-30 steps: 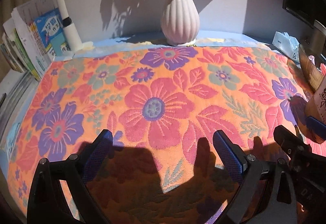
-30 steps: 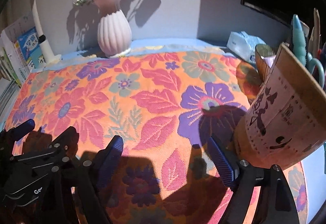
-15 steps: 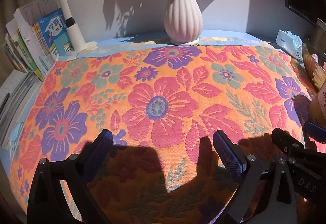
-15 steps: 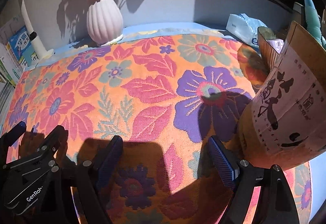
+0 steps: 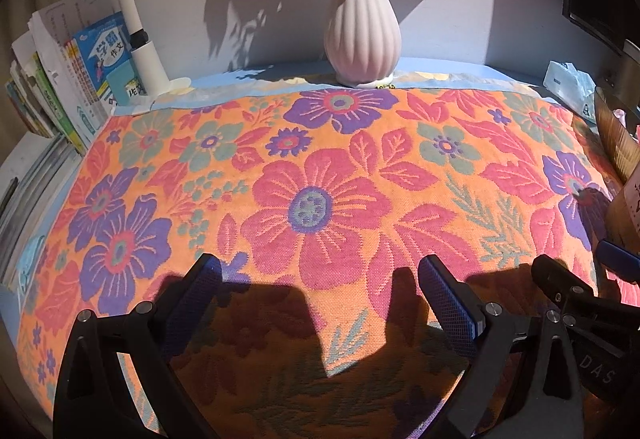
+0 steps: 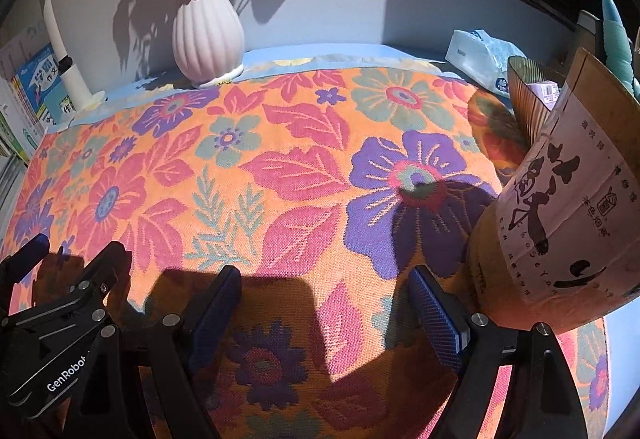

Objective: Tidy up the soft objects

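An orange cloth with pink, purple and green flowers point(image 5: 320, 175) point(image 6: 280, 175) lies spread flat over the desk and fills both wrist views. My left gripper point(image 5: 320, 275) hovers over the cloth's near edge with its blue-padded jaws wide open and nothing between them. My right gripper point(image 6: 324, 287) stands open the same way, just to the right of the left one, also over the near part of the cloth. Each gripper shows at the edge of the other's view. Neither pad touches the fabric as far as I can see.
A pink ribbed vase point(image 5: 362, 39) point(image 6: 208, 35) with flowers stands at the back edge against the wall. Books point(image 5: 72, 79) and a white lamp post point(image 5: 140, 39) line the left. A cardboard tube holder point(image 6: 560, 219), a wicker cup point(image 6: 528, 91) and a tissue pack point(image 6: 480, 55) crowd the right.
The right gripper has tipped slightly downward and closer to the cloth, so the vase and holder sit differently in its view. The left gripper has stayed put. Both remain open.
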{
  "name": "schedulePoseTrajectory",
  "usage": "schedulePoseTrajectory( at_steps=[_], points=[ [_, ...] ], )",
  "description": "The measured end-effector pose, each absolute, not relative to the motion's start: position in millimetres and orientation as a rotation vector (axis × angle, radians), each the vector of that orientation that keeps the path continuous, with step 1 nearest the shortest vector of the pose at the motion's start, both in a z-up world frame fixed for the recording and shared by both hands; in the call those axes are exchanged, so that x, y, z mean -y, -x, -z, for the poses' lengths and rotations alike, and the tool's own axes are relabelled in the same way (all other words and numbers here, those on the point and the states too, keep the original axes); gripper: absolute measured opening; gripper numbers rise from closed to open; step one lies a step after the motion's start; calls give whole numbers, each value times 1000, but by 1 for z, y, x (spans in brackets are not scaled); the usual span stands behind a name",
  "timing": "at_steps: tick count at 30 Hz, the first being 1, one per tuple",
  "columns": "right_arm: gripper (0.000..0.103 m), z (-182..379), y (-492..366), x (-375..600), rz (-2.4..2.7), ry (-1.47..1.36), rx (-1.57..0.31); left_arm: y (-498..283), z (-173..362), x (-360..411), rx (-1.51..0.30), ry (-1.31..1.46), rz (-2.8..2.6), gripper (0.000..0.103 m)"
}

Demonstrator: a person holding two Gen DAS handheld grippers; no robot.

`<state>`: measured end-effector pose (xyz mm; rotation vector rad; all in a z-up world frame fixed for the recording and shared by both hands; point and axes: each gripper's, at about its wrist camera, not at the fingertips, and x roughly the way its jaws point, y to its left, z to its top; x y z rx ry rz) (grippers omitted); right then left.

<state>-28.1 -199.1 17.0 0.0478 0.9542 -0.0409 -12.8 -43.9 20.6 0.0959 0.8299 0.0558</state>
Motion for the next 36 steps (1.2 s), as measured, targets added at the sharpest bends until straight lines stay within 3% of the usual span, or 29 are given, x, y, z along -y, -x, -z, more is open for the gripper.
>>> schedulePoseTrajectory(
  at_steps=[36],
  points=[
    [84,-18,28,197,40,-28,-942,10,-15,40,-862,-59,-41,99]
  ],
)
